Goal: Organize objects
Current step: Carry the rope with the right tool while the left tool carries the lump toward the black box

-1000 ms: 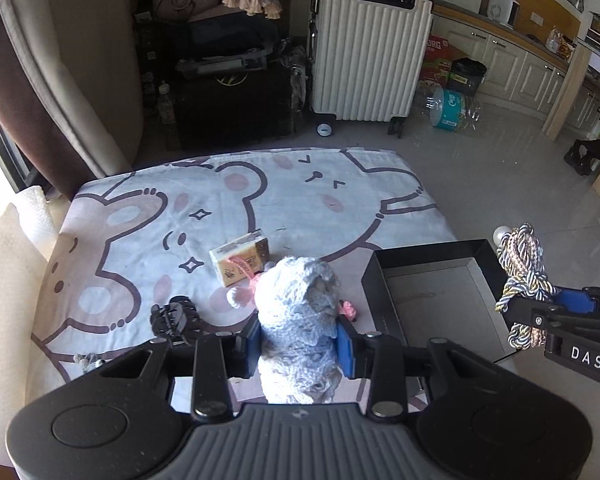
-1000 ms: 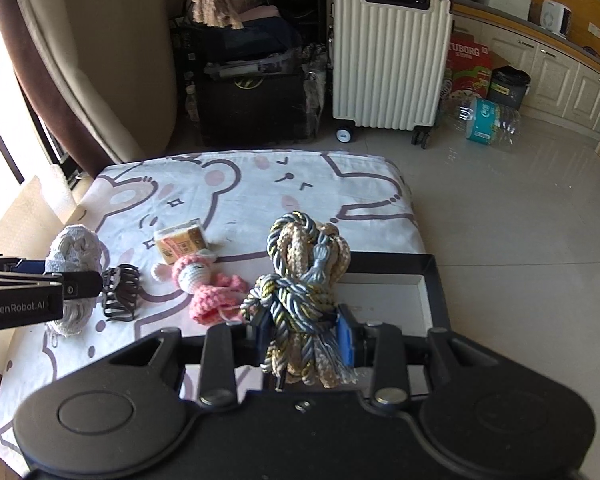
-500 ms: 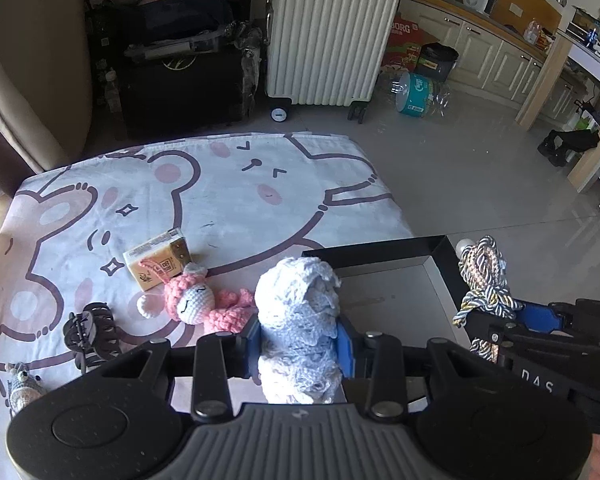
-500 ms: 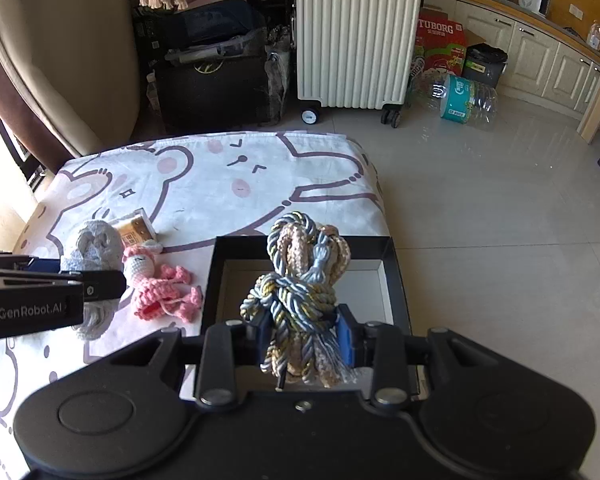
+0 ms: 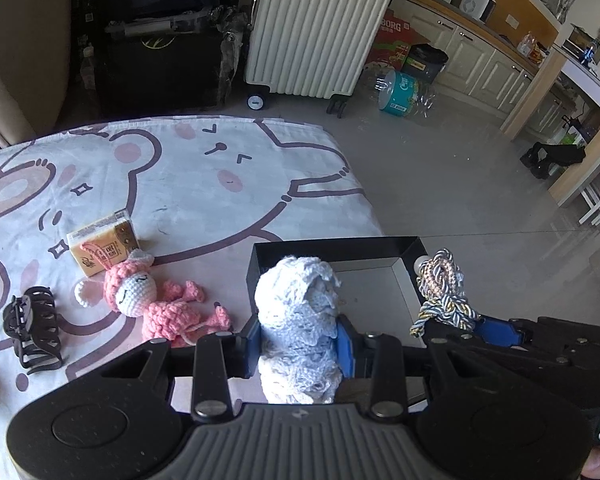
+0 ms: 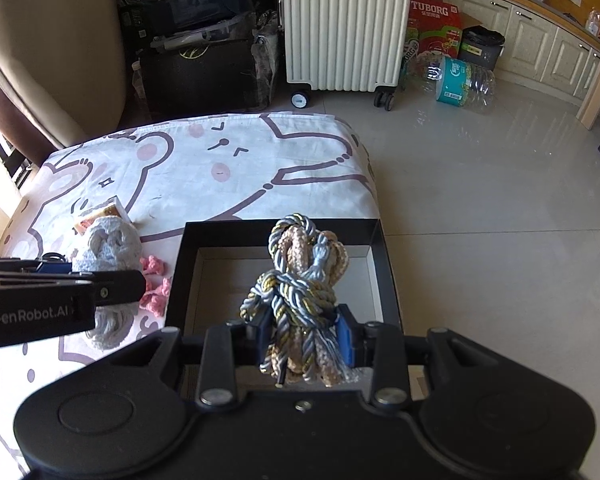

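Observation:
My left gripper (image 5: 299,336) is shut on a white and pale blue crochet bundle (image 5: 298,312), held over the left part of the black box (image 5: 332,251). The right gripper (image 6: 305,336) is shut on a knotted cord bundle (image 6: 300,276) of gold, blue and beige rope, hanging above the same black box (image 6: 276,229). In the left wrist view that cord bundle (image 5: 440,292) shows at the box's right wall. The box stands at the near right edge of the bear-print sheet (image 5: 204,184); its pale floor shows nothing inside.
On the sheet lie a pink crochet doll (image 5: 148,300), a small yellow carton (image 5: 100,244) and a black hair claw (image 5: 32,328), all left of the box. Beyond the bed stand a white suitcase (image 5: 316,28) and dark bags. Tiled floor lies to the right.
Both grippers have moved rightward and down with their bundles, from over the sheet to over the black box. The doll and hair claw now sit left of the left gripper.

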The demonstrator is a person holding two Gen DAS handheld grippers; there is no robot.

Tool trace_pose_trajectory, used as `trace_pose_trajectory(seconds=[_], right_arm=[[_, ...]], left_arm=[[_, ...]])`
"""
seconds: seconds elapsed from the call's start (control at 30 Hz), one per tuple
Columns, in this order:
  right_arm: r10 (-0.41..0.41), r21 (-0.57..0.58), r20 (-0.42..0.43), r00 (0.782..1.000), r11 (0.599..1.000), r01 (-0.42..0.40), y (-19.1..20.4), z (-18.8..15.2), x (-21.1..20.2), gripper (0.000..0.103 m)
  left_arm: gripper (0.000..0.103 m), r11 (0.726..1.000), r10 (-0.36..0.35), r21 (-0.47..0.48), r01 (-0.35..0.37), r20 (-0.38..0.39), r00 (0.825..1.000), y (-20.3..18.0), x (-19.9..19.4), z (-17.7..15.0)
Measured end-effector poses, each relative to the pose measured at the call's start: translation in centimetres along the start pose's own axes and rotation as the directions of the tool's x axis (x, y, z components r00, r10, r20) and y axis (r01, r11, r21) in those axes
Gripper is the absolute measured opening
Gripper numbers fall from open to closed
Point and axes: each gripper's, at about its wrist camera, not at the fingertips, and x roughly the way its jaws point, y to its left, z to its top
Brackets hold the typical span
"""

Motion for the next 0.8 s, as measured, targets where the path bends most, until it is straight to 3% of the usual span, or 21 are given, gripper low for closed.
trace_pose_trajectory(seconds=[0.27, 0.63, 0.8], right_arm=[[0.024, 0.015, -0.048, 0.999, 1.000, -0.024, -0.5, -1.1, 3.0, 0.034], [0.033, 0.046, -0.106, 0.994, 0.999, -0.028, -1.4, -2.1, 6.0, 0.034], [0.049, 0.039, -0.128, 0.991, 0.998, -0.044, -0.7, -2.5, 7.0, 0.034]], left_arm=[[0.039, 0.994, -0.083, -0.082, 0.078, -0.049, 0.995, -0.5, 2.7, -0.6], [0.039, 0.979, -0.078, -0.197, 0.052, -0.127, 0.989, 0.7, 5.9, -1.8], [0.041, 0.981, -0.080, -0.187, 0.054, -0.135, 0.988, 0.9, 5.9, -2.1]])
